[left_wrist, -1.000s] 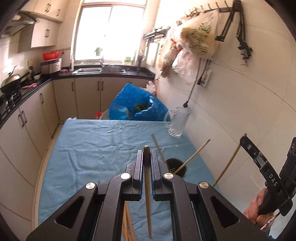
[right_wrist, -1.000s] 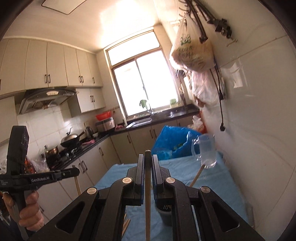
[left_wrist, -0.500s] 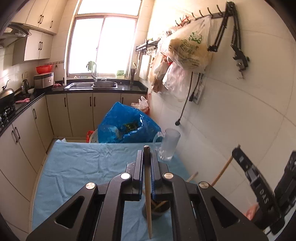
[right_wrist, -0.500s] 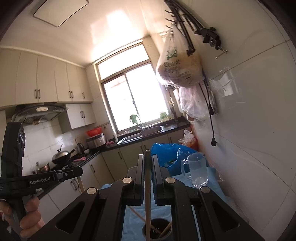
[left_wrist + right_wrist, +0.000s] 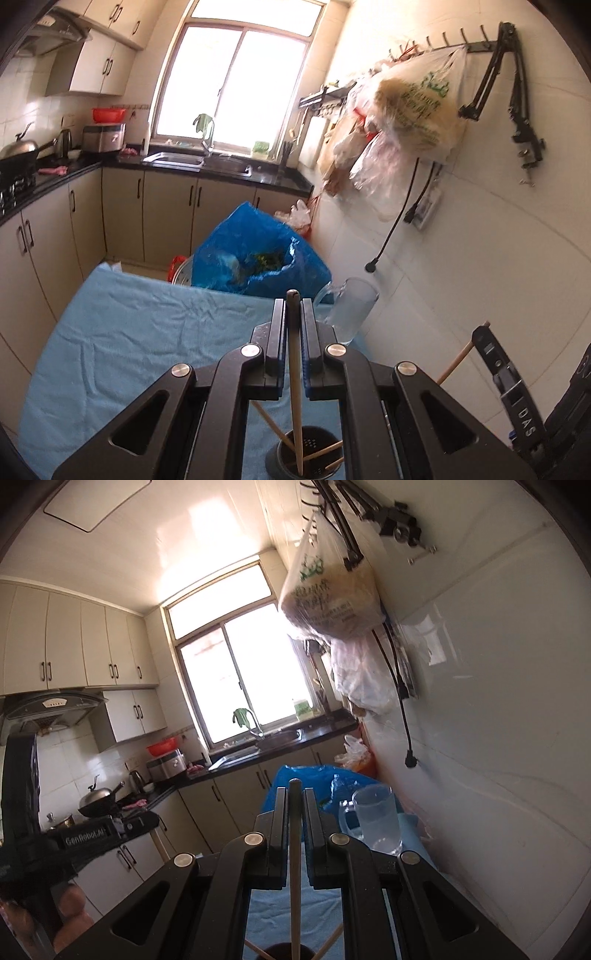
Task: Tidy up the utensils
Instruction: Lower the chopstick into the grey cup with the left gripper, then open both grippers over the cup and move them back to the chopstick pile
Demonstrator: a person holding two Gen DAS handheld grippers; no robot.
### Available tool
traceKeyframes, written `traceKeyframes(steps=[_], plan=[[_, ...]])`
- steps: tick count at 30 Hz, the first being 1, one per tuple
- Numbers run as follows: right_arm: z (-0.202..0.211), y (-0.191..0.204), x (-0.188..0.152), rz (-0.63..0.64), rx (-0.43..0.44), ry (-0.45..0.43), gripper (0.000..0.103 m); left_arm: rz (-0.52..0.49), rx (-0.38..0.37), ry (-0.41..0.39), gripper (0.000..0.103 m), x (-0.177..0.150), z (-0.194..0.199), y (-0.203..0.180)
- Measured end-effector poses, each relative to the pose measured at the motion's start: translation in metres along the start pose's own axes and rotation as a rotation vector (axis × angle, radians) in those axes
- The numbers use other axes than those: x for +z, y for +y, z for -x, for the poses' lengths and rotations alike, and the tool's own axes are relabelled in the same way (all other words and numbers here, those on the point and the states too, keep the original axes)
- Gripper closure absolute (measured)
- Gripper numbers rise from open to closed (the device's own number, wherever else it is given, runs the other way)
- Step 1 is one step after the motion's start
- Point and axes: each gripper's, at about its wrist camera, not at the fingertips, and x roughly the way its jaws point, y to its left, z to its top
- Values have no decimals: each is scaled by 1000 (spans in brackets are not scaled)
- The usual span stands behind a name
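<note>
Hanging upright from the left tool [image 5: 293,325], a wooden chopstick [image 5: 294,387] has its lower tip already inside the dark round holder [image 5: 306,459] on the near part of the bench [image 5: 129,339] — the tool is closed tight on the stick just below its dark top end, which pokes out beyond the tips. Held vertical like that, the stick can drop straight down the holder's mouth instead of catching the rim. A few more chopsticks [image 5: 321,451] already lean inside, fanned against the wall of the holder, so the work looks partly done.

The right tool [image 5: 294,805] is clamped the same way on a second chopstick [image 5: 294,886], also upright, its lower end reaching toward the holder's rim [image 5: 284,950] at the bottom edge of that view; whether the tip is inside yet I cannot tell. Both sticks seem brought over one target so they can be let go in turn.

A blue cloth covers the bench, and a clear glass mug [image 5: 351,310] stands to the far right of the holder, close to the tiled wall — out of the way, though near enough to mind. Beyond the far edge sits a blue plastic bag [image 5: 255,258]
</note>
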Motion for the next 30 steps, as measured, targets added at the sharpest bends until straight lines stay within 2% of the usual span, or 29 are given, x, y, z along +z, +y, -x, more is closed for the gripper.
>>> traceKeyframes(steps=[9, 20, 22, 23, 24, 25, 30], plan=[[6, -4, -15, 1, 3, 35, 95, 0, 2, 27, 97, -28, -5, 11], [7, -3, -24, -15, 0, 98, 93, 7, 3, 56, 97, -38, 4, 19], [7, -2, -23, -17, 6, 106, 83, 9, -1, 57, 94, -37, 6, 19], [9, -2, -22, -20, 1, 99, 70, 10, -2, 54, 92, -37, 9, 20], [9, -2, -22, -20, 1, 99, 64, 9, -3, 52, 86, -36, 11, 20], [17, 0, -18, -17, 3, 79, 64, 9, -4, 48, 81, -36, 13, 20], [45, 4, -10, -15, 13, 25, 64, 12, -16, 9, 80, -33, 41, 26]])
